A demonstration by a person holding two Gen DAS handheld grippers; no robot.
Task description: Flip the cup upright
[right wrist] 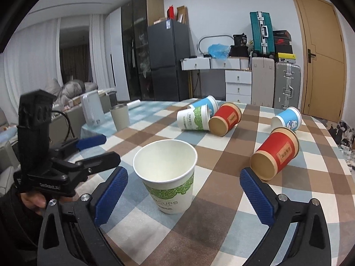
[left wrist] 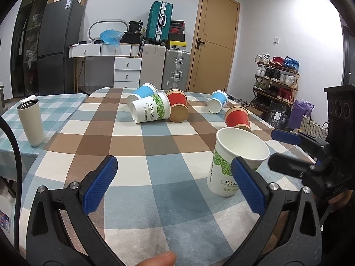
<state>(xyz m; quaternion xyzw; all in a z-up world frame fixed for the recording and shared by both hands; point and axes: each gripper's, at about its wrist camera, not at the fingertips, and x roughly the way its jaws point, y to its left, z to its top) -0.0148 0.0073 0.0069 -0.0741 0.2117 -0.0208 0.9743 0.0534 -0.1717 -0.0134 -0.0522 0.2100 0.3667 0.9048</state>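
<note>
A white paper cup with green print point(left wrist: 235, 157) point(right wrist: 168, 177) stands upright on the checked tablecloth. My left gripper point(left wrist: 175, 186) is open and empty, the cup just beyond its right finger. My right gripper point(right wrist: 184, 197) is open and empty, the cup standing between and just ahead of its fingers, untouched. The right gripper also shows in the left wrist view point(left wrist: 286, 150), the left one in the right wrist view point(right wrist: 97, 148). Several cups lie on their sides: a red one point(left wrist: 238, 117) point(right wrist: 275, 153), a blue one point(left wrist: 218, 102) point(right wrist: 287, 120), and a far cluster.
The far cluster holds a white-green cup point(left wrist: 150, 109) point(right wrist: 194, 119), a red cup point(left wrist: 177, 106) point(right wrist: 225, 118) and a blue cup point(left wrist: 142, 93) point(right wrist: 205, 103). A beige tumbler point(left wrist: 31, 122) point(right wrist: 119, 116) stands at the left. The table edge point(left wrist: 288, 148) drops at the right.
</note>
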